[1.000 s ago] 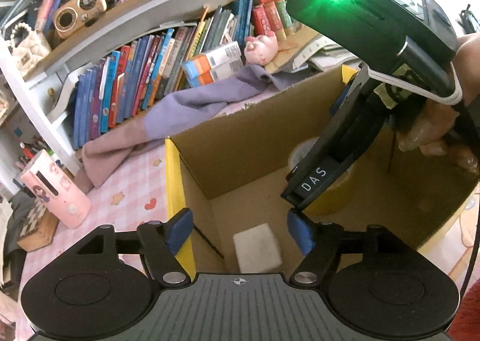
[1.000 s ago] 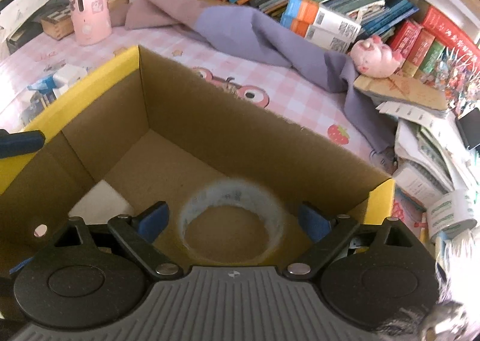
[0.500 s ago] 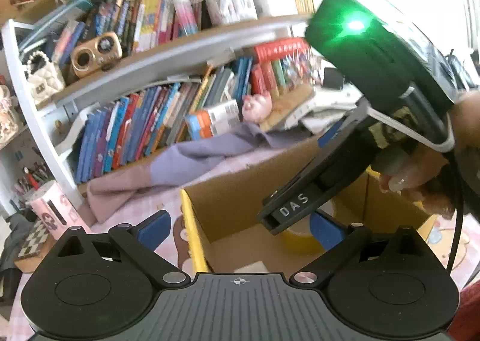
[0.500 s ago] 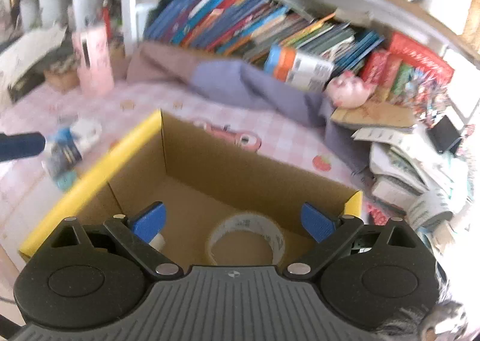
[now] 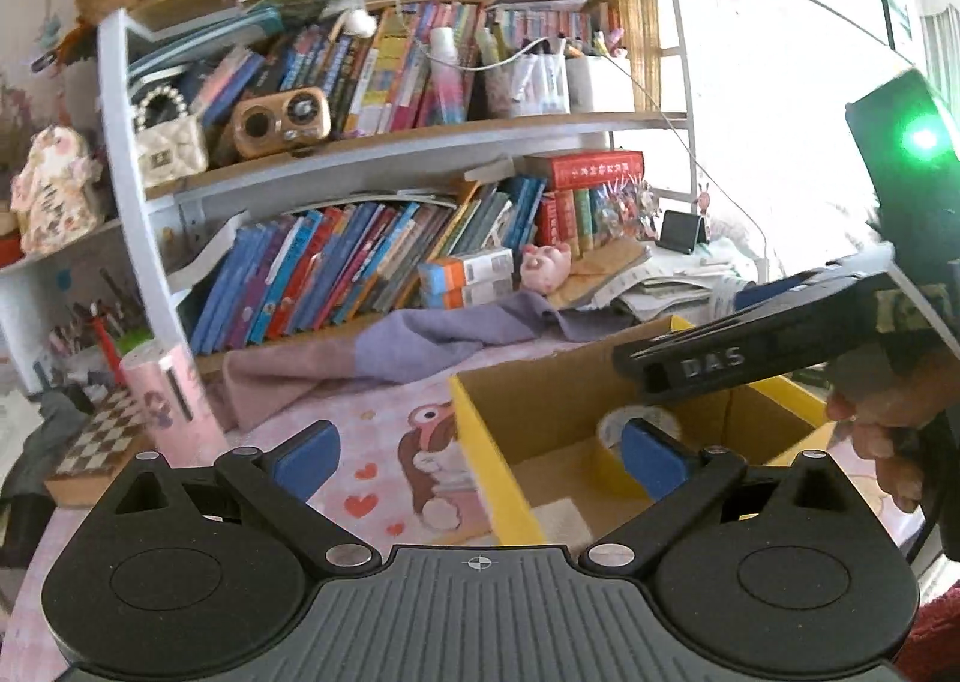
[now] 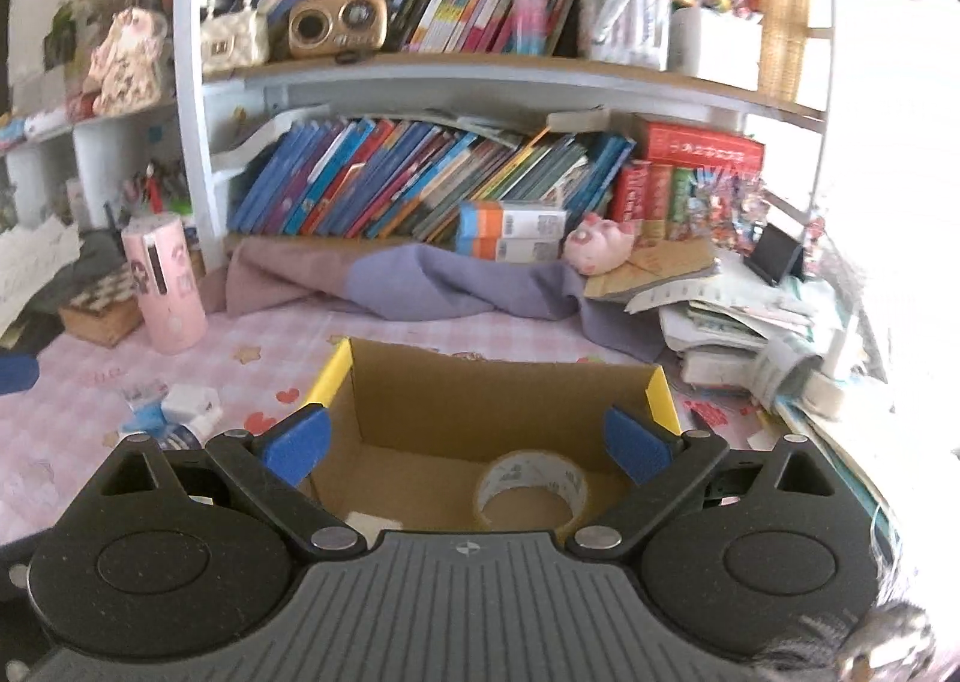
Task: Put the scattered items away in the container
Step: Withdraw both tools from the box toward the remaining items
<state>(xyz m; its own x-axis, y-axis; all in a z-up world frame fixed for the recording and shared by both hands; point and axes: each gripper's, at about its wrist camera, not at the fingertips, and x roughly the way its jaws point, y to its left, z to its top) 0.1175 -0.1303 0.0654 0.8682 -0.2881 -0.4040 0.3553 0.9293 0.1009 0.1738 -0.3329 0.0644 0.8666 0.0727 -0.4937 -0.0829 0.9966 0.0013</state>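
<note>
An open cardboard box (image 6: pixel 498 400) with yellow flaps stands on the pink checked table; it also shows in the left wrist view (image 5: pixel 540 400). Inside lie a roll of clear tape (image 6: pixel 531 487), also in the left wrist view (image 5: pixel 639 424), and a white flat pad (image 6: pixel 366 523), also in the left wrist view (image 5: pixel 561 520). My right gripper (image 6: pixel 465 445) is open and empty, raised over the box's near side. My left gripper (image 5: pixel 480 451) is open and empty above the box's left wall. Small blue and white items (image 6: pixel 174 412) lie on the table left of the box.
A pink cylinder (image 6: pixel 165 286) and a wooden checkered box (image 6: pixel 99 301) stand at the left. A purple cloth (image 6: pixel 432 280) lies behind the box under packed bookshelves. A pile of papers (image 6: pixel 750 322) sits at the right. The right gripper's body (image 5: pixel 780 346) hangs over the box.
Both grippers have lifted up and back out of the box, so the shelves fill the views. The left gripper's jaws have opened wider. The tape roll stays in the box.
</note>
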